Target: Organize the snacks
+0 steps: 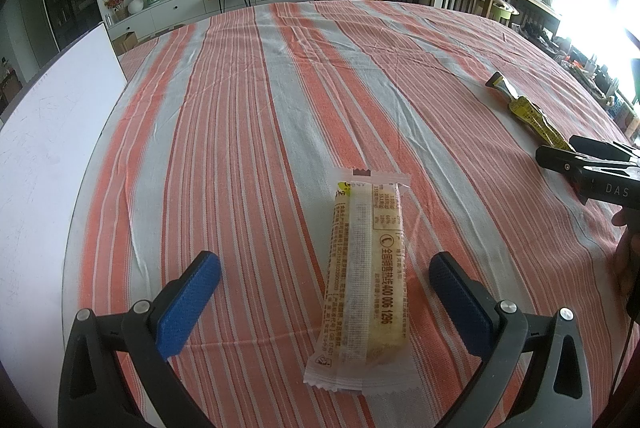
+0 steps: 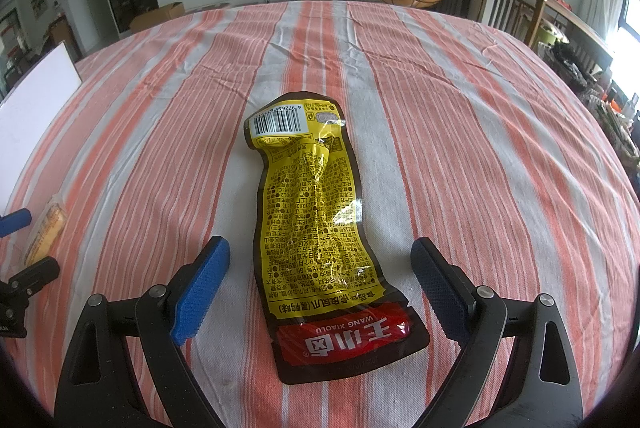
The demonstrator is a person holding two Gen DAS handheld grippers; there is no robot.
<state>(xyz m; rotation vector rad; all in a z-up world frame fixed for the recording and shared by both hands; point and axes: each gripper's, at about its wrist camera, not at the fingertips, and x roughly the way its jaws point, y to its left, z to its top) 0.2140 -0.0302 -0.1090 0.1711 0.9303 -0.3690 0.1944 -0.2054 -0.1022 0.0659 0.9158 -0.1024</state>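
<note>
Since each packet lies lengthwise between its spread, empty claw, left claw (image 1: 325, 302) straddles the pale bar (image 1: 362, 278); right claw (image 2: 320, 286) the yellow pouch (image 2: 316, 224).

The right gripper (image 2: 320, 288) hung low over the table (image 2: 500, 147), jaws spread wide, blue pads (image 2: 202, 292) either side of the yellow pouch (image 2: 316, 220). That pouch lay flat and crinkled on the striped cloth (image 2: 160, 107), barcode end away, red label end nearest, untouched by either pad. At far left, the pale snack bar (image 2: 46, 232) lay by the left gripper (image 2: 16, 252), well apart from the pouch. A white board (image 2: 36, 107) stood at the table's left edge.
</note>
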